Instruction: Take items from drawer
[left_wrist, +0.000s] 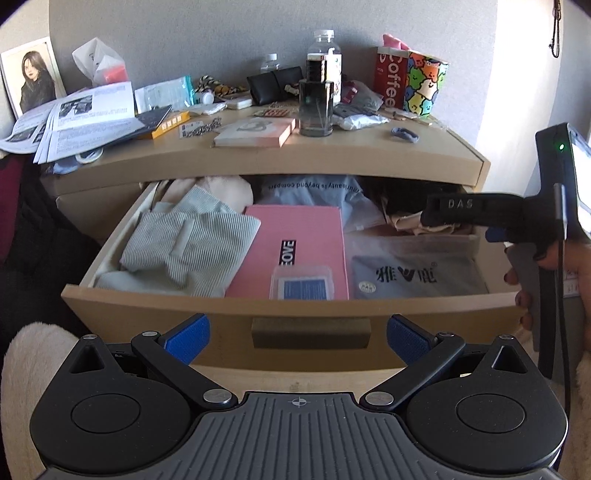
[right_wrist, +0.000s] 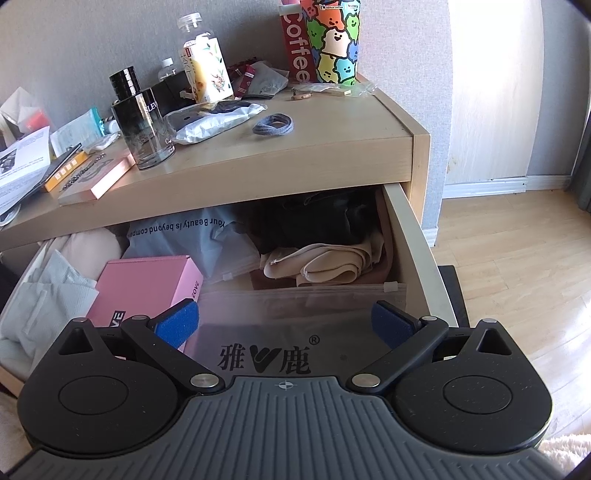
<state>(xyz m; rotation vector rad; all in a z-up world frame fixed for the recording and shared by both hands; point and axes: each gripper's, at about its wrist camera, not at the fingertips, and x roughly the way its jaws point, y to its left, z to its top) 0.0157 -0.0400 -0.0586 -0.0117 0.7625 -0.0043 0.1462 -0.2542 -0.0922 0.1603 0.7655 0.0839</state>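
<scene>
From the left wrist camera, the left gripper (left_wrist: 298, 334) hangs in front of the pulled-out drawer (left_wrist: 295, 306), its blue-padded fingers (left_wrist: 186, 338) spread wide and holding nothing, one on each side of the drawer's dark handle (left_wrist: 311, 332). Inside the drawer, a striped grey cloth (left_wrist: 188, 242) lies at the left side, a pink box (left_wrist: 295, 243) sits in the middle with a small clear case (left_wrist: 302, 282) resting on its front end, and a clear zip bag (left_wrist: 417, 271) with printed characters lies at the front right corner. The right gripper (left_wrist: 439, 212) reaches in from the right, over the drawer's back right area (its pads are mostly hidden here), held by a hand (left_wrist: 546, 273). On the dresser top (left_wrist: 332, 155) stand a dark perfume bottle (left_wrist: 316, 103) and a colourful cup (left_wrist: 426, 85) near the back right corner.

From the right wrist camera, the right gripper (right_wrist: 284, 321) hovers above the zip bag (right_wrist: 295, 314) at the drawer's front right, its fingers (right_wrist: 177, 319) parted wide and empty. The pink box (right_wrist: 144, 286) lies to the left, beige folded cloth (right_wrist: 325, 267) lies behind the bag near the right wall (right_wrist: 410, 254), and a grey plastic bag (right_wrist: 184, 236) with printed text sits toward the back.
</scene>
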